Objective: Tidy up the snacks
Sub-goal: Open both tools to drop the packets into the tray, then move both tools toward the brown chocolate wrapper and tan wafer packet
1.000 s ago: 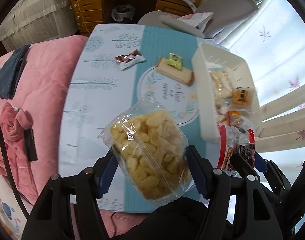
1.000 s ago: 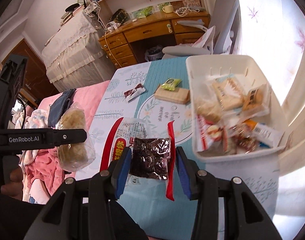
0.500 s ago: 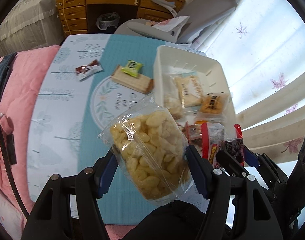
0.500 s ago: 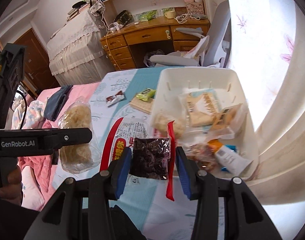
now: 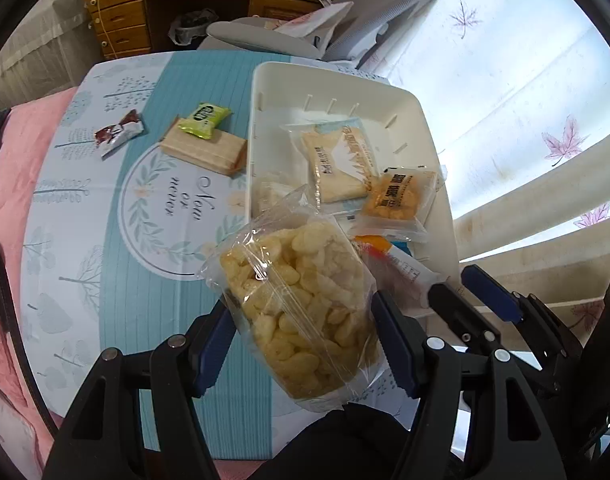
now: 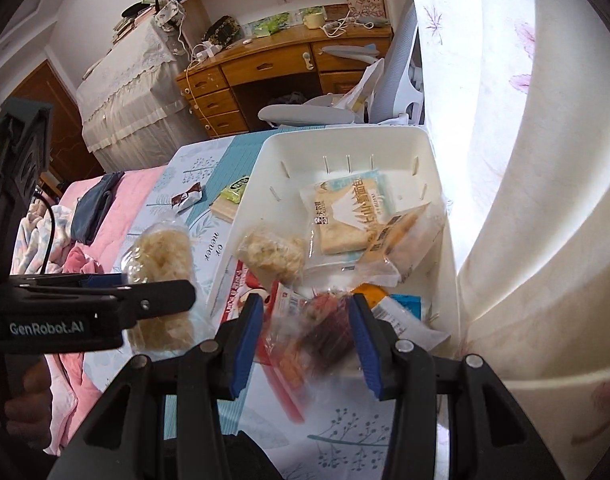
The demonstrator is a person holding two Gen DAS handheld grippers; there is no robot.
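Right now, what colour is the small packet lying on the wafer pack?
Lime green with a dark round logo; the wafer pack under it is beige. Clearest in the left wrist view.

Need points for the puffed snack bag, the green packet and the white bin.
puffed snack bag (image 5: pixel 301 304): left wrist view, middle of the clear bag.
green packet (image 5: pixel 204 119): left wrist view, centre of its printed face.
white bin (image 6: pixel 345 140): right wrist view, far wall near the rim.
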